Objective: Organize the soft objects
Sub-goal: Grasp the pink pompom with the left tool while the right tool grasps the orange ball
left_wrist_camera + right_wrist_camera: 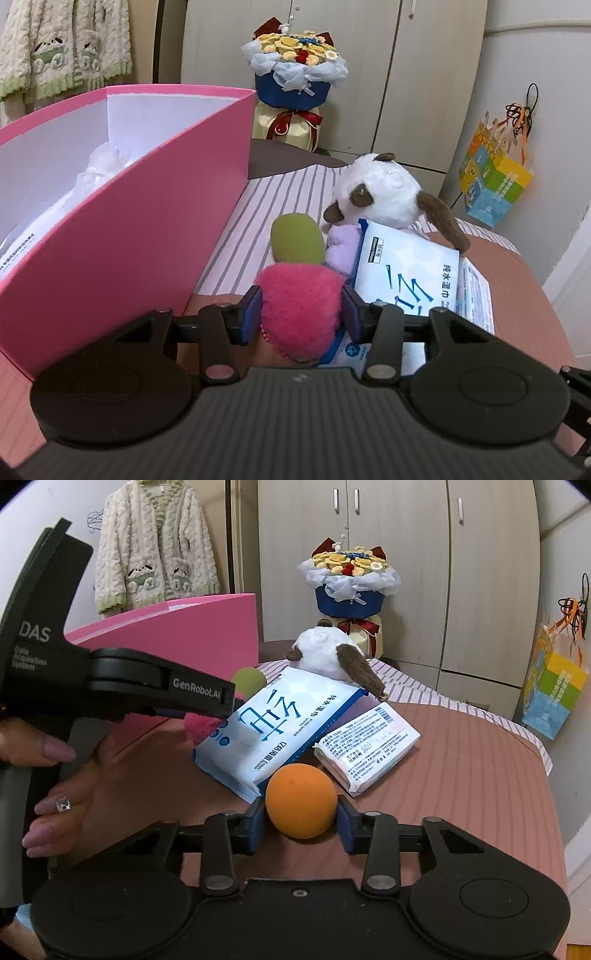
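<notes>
In the left wrist view my left gripper (301,314) is shut on a fuzzy pink ball (299,291), just right of the open pink box (129,229). A white soft item lies inside the box. Beyond the pink ball lie a green ball (297,240), a small purple plush (341,247) and a white-and-brown plush animal (384,192). My right gripper (301,819) is shut on an orange ball (301,794), low over the striped pink cover. The right wrist view also shows the left gripper (229,701) from the side, held by a hand (92,794).
A large blue-and-white wipes pack (273,731) and a smaller white pack (369,749) lie on the cover in front of the orange ball. A flower bouquet (349,579) stands by the cupboard. A coloured gift bag (554,690) hangs at the right wall.
</notes>
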Available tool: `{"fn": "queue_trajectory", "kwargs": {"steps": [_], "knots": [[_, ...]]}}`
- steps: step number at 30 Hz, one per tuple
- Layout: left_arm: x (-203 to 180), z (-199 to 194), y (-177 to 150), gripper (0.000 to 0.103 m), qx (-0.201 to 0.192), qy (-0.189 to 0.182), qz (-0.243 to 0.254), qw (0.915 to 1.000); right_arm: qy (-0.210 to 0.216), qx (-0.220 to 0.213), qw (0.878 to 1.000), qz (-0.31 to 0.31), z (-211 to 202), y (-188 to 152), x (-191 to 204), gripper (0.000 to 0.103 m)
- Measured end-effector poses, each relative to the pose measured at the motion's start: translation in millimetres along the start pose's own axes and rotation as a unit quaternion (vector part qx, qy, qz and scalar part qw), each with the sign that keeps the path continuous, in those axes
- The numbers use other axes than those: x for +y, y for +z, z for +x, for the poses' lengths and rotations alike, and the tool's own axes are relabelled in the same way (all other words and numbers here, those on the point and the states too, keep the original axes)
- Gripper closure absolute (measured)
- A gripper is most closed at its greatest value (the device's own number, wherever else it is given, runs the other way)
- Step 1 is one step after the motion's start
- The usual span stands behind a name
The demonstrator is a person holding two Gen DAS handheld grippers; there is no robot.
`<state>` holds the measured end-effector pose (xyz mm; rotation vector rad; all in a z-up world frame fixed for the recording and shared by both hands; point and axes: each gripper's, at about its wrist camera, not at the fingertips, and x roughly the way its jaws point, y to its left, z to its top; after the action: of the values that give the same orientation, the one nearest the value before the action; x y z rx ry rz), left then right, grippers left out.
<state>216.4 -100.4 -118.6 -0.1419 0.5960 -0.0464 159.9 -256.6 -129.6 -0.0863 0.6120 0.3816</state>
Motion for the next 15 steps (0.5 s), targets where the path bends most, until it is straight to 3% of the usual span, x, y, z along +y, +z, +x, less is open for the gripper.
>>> {"fn": "queue_trajectory", "kwargs": {"steps": [15], "knots": [[2, -36, -9, 0.066, -0.031, 0.0, 0.022, 0.9993, -0.015, -0.023, 0.998, 0.05, -16, -5, 7, 0.062]]}}
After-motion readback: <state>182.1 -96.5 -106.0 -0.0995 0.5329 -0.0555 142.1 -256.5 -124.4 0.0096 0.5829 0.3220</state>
